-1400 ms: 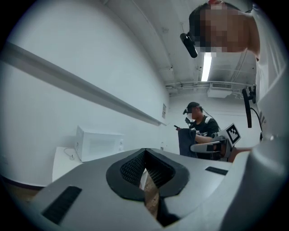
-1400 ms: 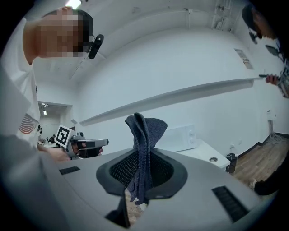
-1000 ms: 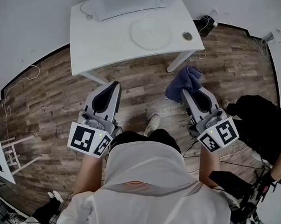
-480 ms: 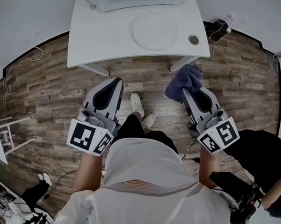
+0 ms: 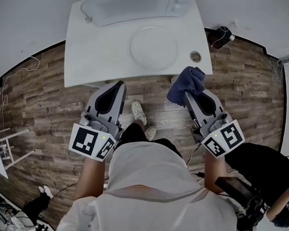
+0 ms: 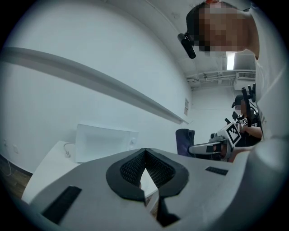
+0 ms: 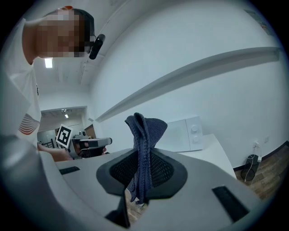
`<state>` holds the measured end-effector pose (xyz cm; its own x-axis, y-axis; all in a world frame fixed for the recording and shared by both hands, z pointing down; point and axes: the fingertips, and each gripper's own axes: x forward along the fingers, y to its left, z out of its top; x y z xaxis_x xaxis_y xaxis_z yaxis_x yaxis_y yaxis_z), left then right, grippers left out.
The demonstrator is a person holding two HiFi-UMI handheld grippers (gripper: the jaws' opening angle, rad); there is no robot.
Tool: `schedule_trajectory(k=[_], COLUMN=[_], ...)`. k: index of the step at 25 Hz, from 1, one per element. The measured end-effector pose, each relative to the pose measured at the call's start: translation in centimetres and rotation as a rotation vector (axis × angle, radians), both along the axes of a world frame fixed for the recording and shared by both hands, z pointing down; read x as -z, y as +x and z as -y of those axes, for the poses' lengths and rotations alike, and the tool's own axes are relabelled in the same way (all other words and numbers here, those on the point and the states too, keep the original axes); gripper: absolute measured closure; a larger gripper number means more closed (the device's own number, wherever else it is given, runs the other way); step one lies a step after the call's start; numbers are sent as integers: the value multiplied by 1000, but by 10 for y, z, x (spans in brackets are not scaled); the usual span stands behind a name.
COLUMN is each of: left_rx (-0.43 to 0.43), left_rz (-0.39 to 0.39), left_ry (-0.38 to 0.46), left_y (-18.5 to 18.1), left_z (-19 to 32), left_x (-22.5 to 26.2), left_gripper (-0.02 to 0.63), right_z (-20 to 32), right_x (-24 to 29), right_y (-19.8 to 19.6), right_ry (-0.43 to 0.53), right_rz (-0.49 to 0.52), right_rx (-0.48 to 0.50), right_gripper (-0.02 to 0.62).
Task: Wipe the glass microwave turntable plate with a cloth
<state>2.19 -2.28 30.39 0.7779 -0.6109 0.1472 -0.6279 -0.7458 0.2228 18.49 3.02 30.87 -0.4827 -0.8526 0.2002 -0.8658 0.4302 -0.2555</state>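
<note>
Closer than a second ago, the white table (image 5: 85,62) now lies just beyond both grippers, which have kept their places either side of the person's body. The right gripper (image 5: 193,93) pinches a dark blue cloth (image 5: 186,82); its folds stand bunched above the pressed pads and a tail hangs below. The cloth looks soft, limp and light, so it should mould to a surface but may slip if pinched by too little. The left gripper (image 5: 116,88) has its jaws pressed together at the tips, with nothing between them. Farther out, the glass turntable plate (image 5: 153,47) lies flat on the table, just near of the microwave (image 5: 130,5), apart from both grippers. A small round object (image 5: 195,56) sits to its right. The plate is probably stiff, smooth, breakable and prone to sliding; its near rim seems the sensible place to steady it.
</note>
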Motion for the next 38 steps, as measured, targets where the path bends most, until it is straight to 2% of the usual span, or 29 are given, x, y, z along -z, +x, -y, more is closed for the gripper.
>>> schedule_trajectory(k=[8, 18, 24, 27, 32, 38], left_rx=[11, 65, 155, 204, 278, 323], left_rz=[5, 0, 5, 13, 38, 42], left_ry=[-35, -56, -90, -109, -143, -206], left_y=[-8, -17, -14, -14, -25, -41], left_z=[87, 137, 154, 158, 164, 159], left_x=[-19, -34, -48, -58, -73, -94], left_gripper=[597, 595, 596, 596, 596, 596], right_z=[94, 154, 199, 217, 244, 267], right_x=[-12, -29, -49, -68, -127, -207], right_y=[-12, -23, -22, -30, -63, -98], right_ry=[-43, -106, -165, -235, -414, -596], right_rz=[-10, 21, 81, 119, 156, 73], right_rx=[24, 65, 121, 173, 277, 333], right_gripper=[532, 532, 532, 532, 532, 532])
